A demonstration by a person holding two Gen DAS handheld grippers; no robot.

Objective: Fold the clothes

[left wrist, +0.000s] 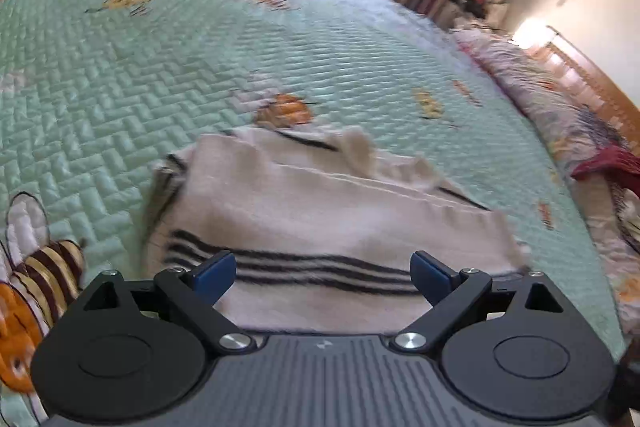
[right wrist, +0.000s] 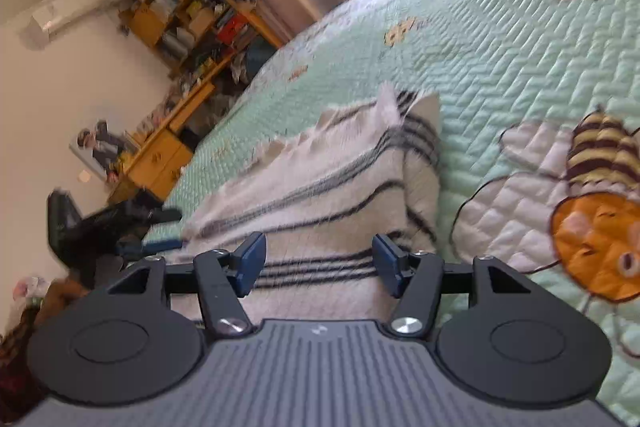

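White garment with black stripes (left wrist: 320, 211) lies folded on green quilted bedspread (left wrist: 140, 75), directly ahead of left gripper (left wrist: 324, 273) and under its fingertips. Left gripper released, jaws spread wide, nothing between them. In right wrist view same garment (right wrist: 320, 195) stretches forward from right gripper (right wrist: 320, 261); this one also released, jaws apart, empty. Bee print (right wrist: 600, 211) on bedspread to right of right gripper. Wooden shelf (right wrist: 192, 7) far ahead-left, by wall.
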